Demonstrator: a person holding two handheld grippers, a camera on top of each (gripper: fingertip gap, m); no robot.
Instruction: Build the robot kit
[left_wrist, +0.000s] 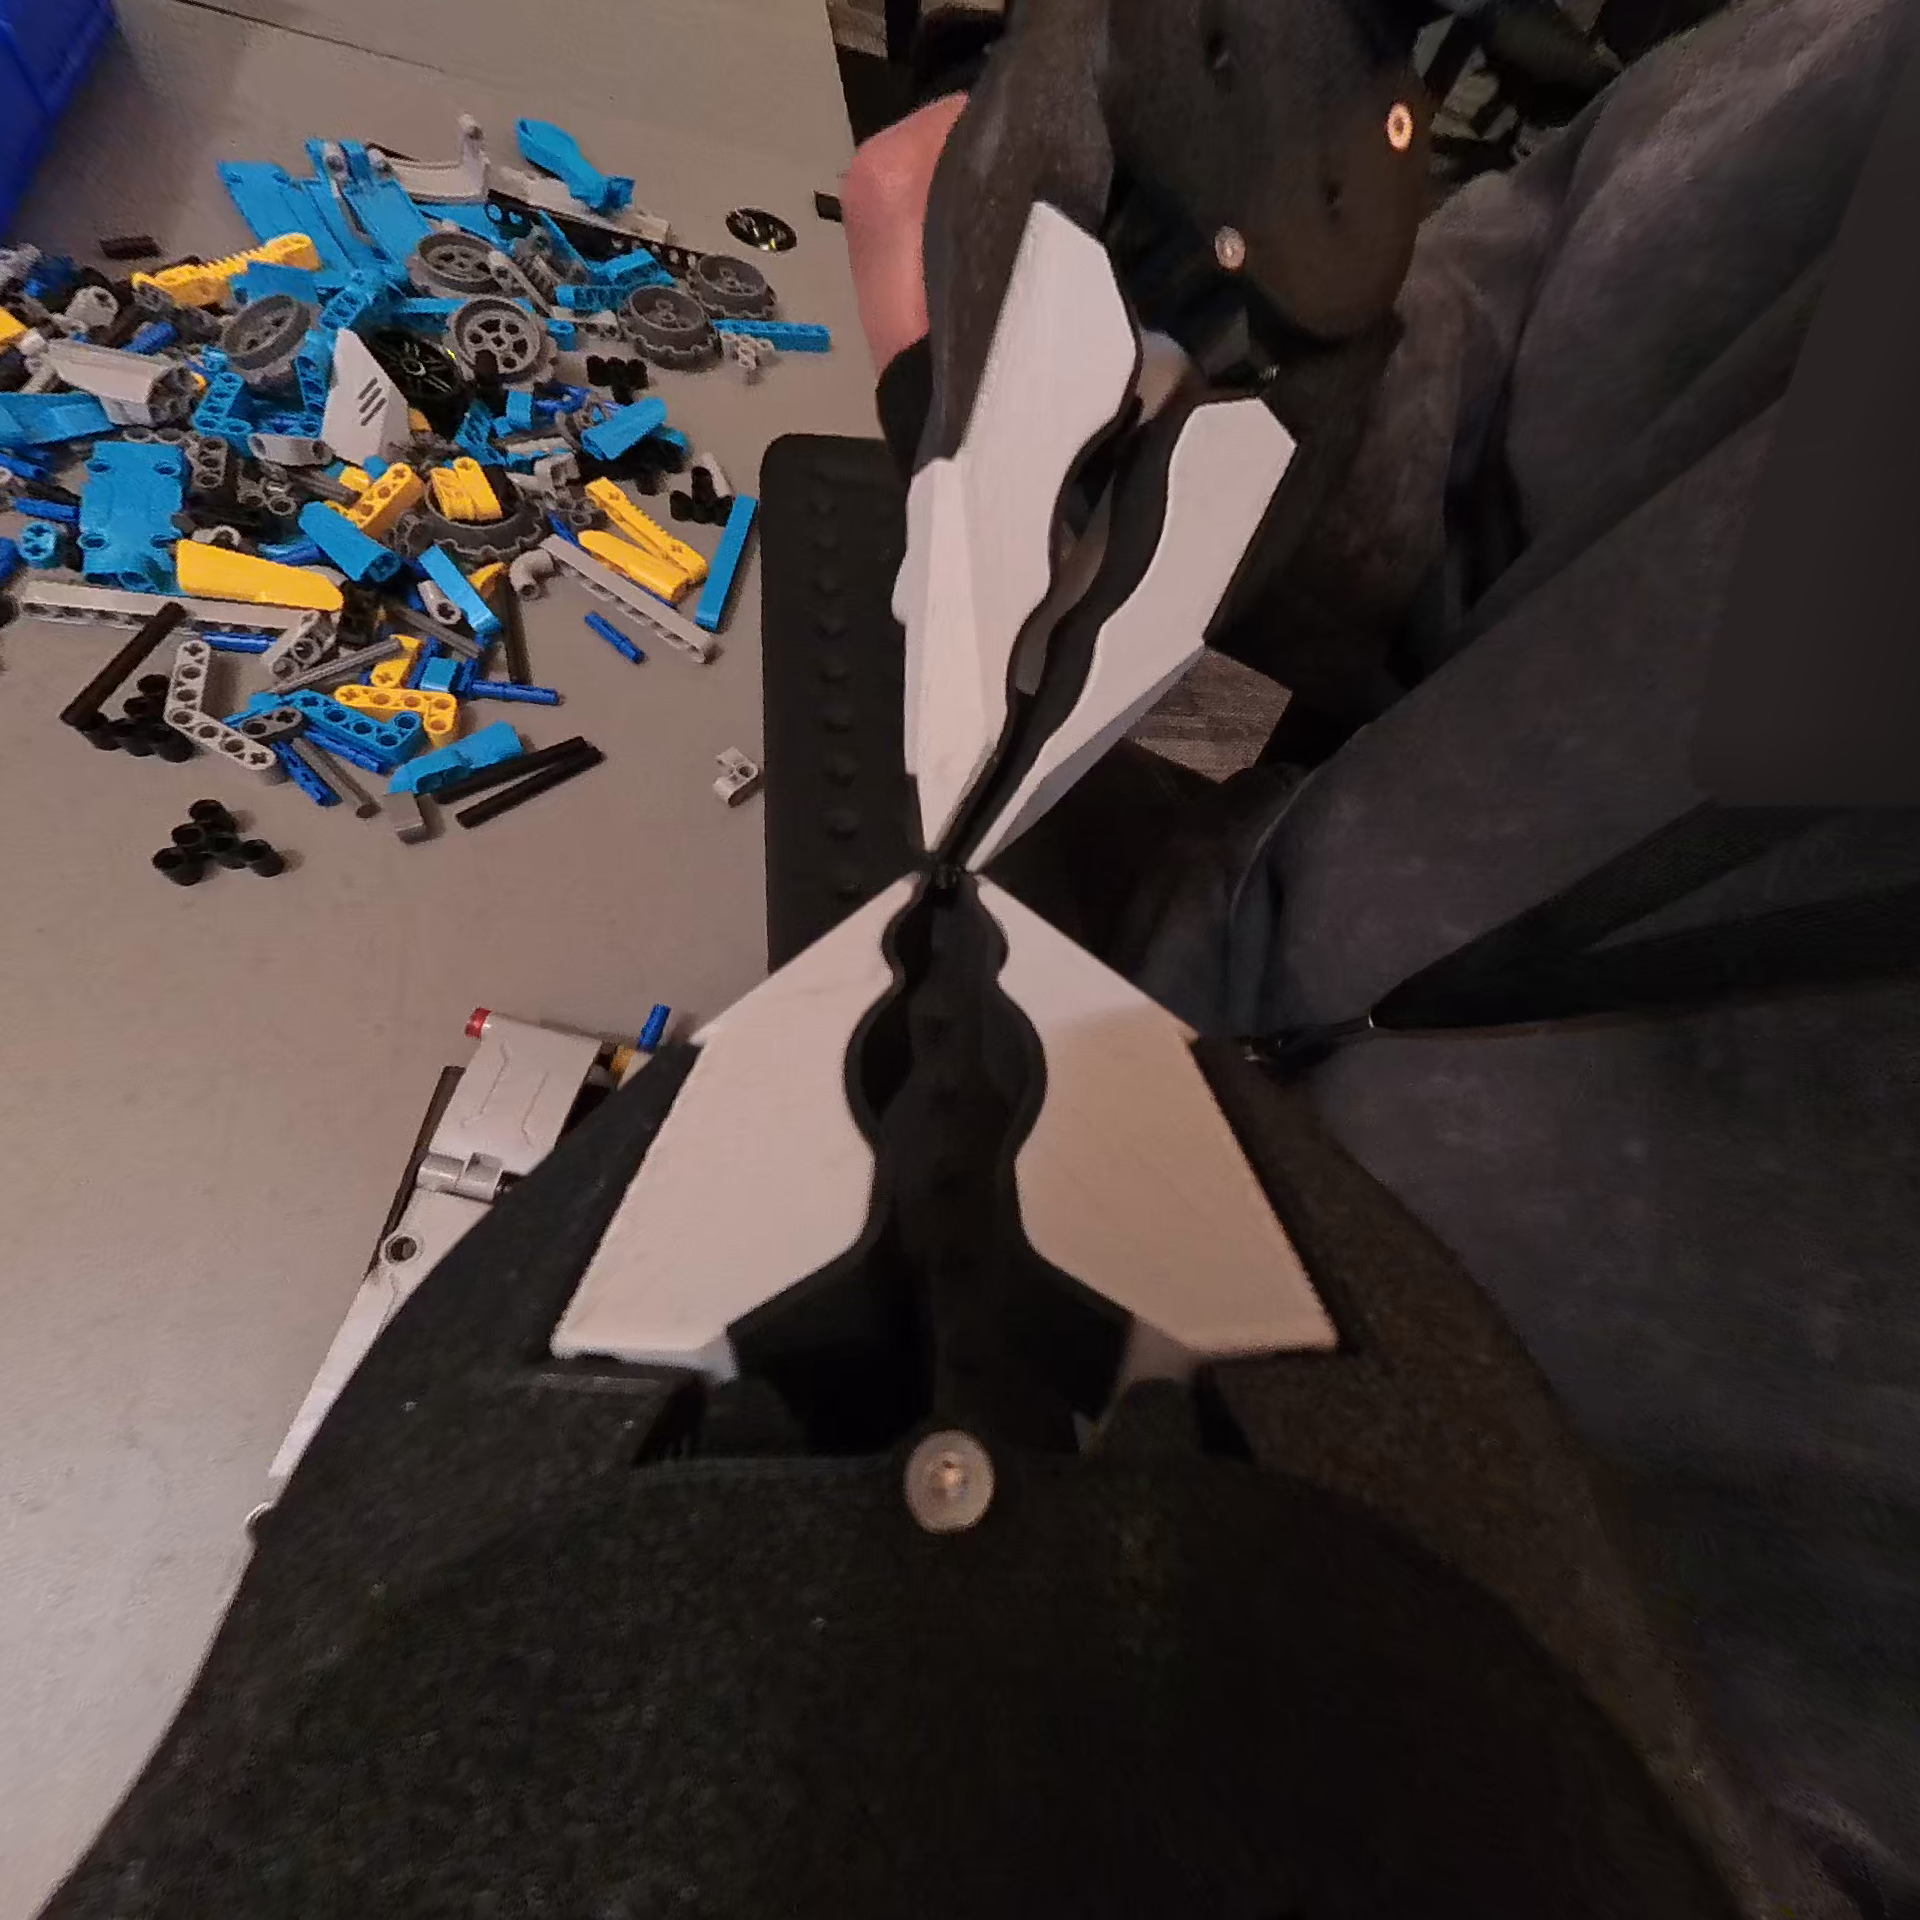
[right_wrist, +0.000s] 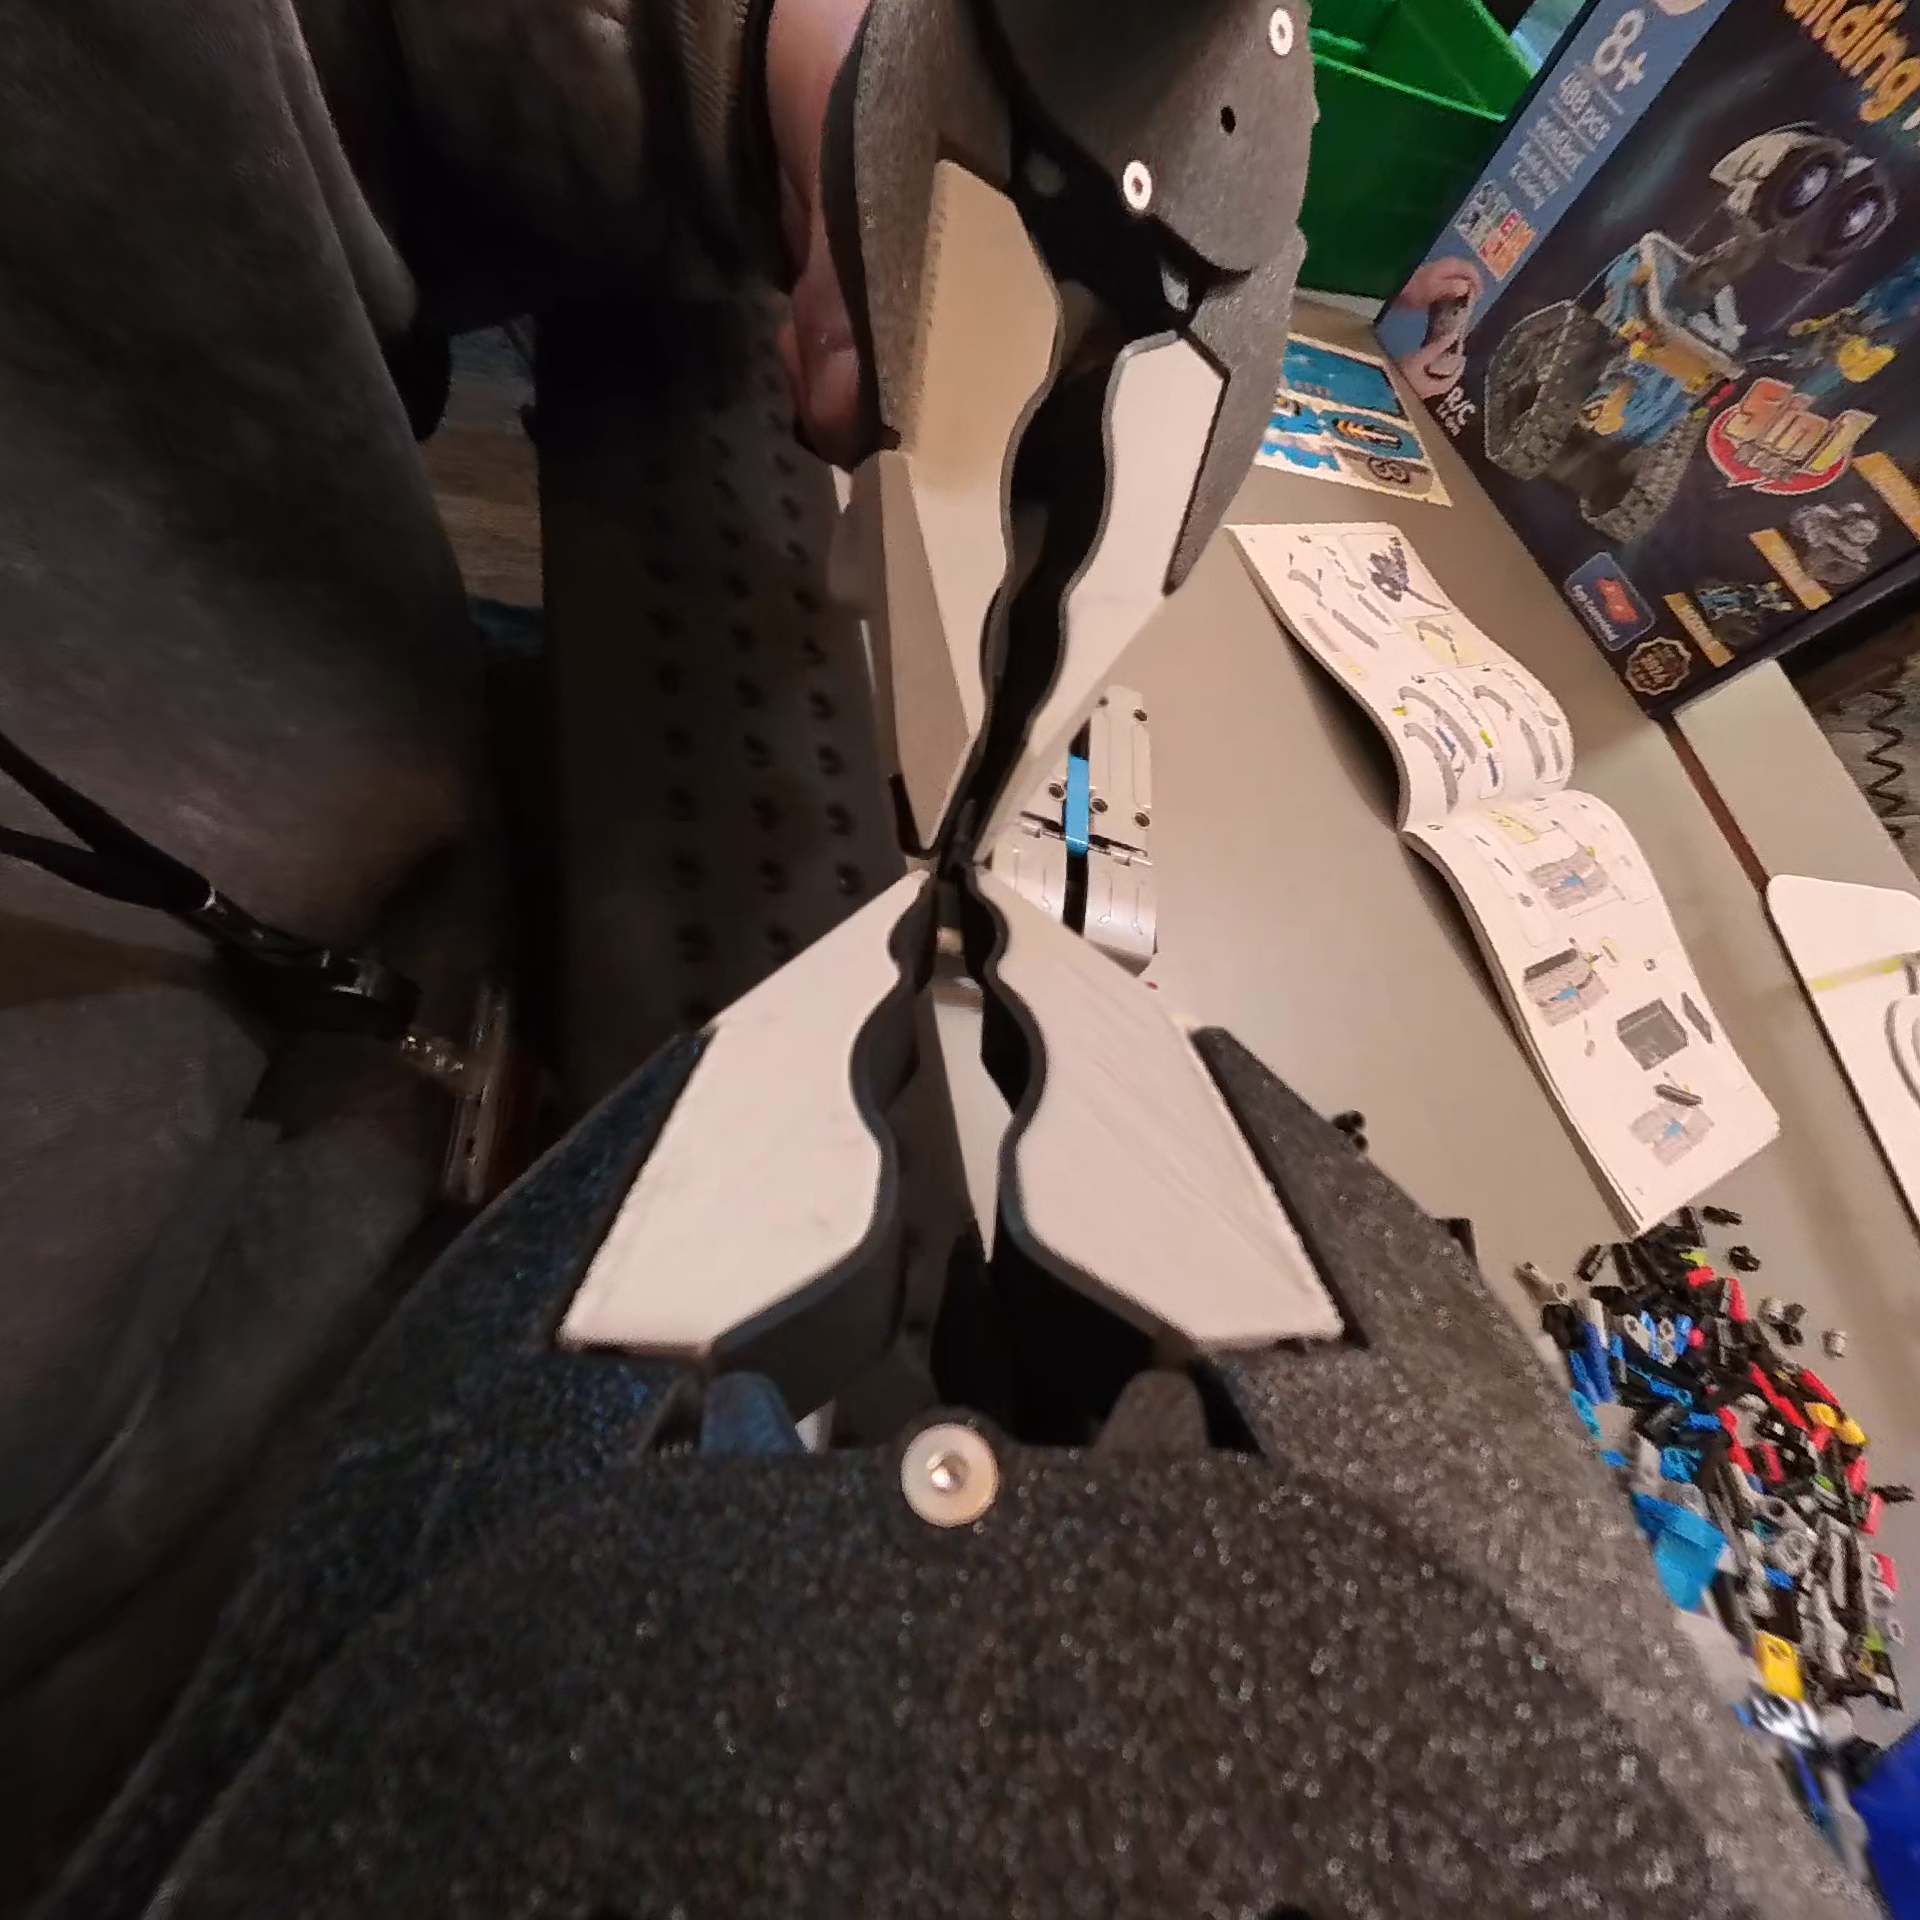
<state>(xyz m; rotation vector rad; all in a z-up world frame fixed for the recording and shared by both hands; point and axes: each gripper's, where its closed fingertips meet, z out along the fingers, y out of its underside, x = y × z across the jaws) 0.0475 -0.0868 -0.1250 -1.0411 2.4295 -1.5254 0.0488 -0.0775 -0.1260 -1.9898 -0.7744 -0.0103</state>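
My left gripper and right gripper meet tip to tip in the air beside the table edge. Both are shut, and a small black piece sits pinched where the two pairs of tips meet. In the left wrist view the right gripper comes down from the top. In the right wrist view the left gripper comes down from the top, and the piece is hard to make out. A grey built assembly lies on the table below; it also shows in the right wrist view.
A pile of blue, yellow, grey and black building parts covers the grey table. An open instruction booklet, a set box and a heap of small parts lie to the right. A black studded panel and a person's dark clothing are close by. Less than 4 cm separates the two grippers' tips.
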